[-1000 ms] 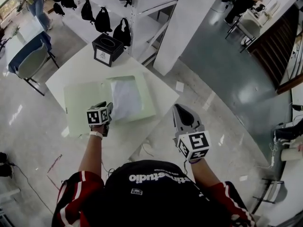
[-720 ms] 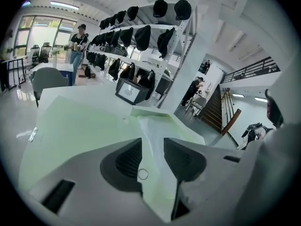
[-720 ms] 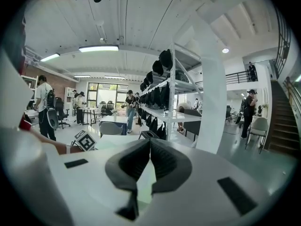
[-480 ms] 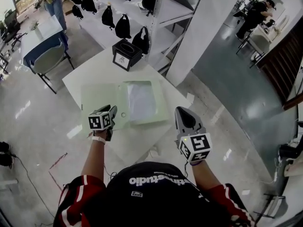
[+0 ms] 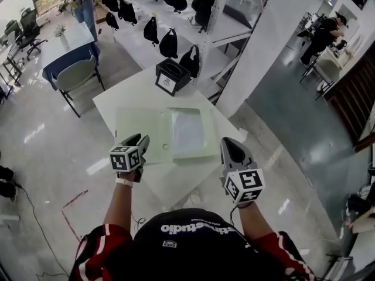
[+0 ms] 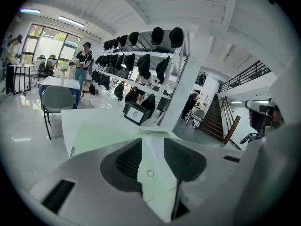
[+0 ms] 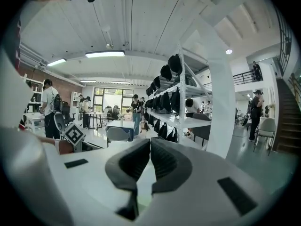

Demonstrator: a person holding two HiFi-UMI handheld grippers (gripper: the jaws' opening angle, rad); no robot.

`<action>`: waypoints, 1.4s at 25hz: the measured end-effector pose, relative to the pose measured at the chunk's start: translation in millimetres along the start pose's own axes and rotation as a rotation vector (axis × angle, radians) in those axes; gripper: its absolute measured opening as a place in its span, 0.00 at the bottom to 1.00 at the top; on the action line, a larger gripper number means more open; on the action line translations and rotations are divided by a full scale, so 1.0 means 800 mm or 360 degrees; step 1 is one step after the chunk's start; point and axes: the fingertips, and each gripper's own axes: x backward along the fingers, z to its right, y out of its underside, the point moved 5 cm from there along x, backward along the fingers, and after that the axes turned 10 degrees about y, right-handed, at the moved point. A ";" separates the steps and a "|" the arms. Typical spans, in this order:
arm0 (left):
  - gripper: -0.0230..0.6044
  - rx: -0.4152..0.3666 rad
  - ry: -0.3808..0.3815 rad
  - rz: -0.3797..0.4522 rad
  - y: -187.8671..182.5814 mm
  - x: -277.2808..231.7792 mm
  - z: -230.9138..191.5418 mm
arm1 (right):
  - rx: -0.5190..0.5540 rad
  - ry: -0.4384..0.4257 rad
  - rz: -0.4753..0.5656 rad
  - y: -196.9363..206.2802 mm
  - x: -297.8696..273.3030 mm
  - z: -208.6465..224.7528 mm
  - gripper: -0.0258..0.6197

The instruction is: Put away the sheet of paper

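Observation:
A pale green folder (image 5: 140, 130) lies open on the white table (image 5: 132, 89). The white sheet of paper (image 5: 187, 132) rests flat in its right half. My left gripper (image 5: 140, 140) hovers over the folder's front edge, left of the sheet, open and holding nothing. In the left gripper view the folder (image 6: 96, 131) and its round snap show through the gap of that gripper (image 6: 152, 141). My right gripper (image 5: 229, 142) hangs off the table's front right corner, shut and empty. In its own view the right gripper (image 7: 150, 141) has its jaws closed together.
A black box (image 5: 171, 76) stands at the table's far edge. Behind it are white shelves with black bags (image 5: 169, 43) and a white pillar (image 5: 263, 45). A grey chair (image 5: 76, 78) and a blue-draped table (image 5: 67, 45) stand far left. People stand in the background.
My left gripper has drawn back from the sheet's left edge to the folder's front edge. The sheet now lies flat in the folder. The right gripper has stayed put.

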 end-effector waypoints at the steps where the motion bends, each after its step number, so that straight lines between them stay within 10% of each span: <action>1: 0.27 -0.0012 0.0008 0.0022 -0.005 0.006 0.004 | -0.0003 -0.0003 0.0001 -0.001 0.000 -0.002 0.05; 35: 0.27 -0.0431 -0.0152 0.0537 -0.127 0.091 0.200 | -0.0126 -0.0150 0.0178 -0.042 -0.010 0.099 0.05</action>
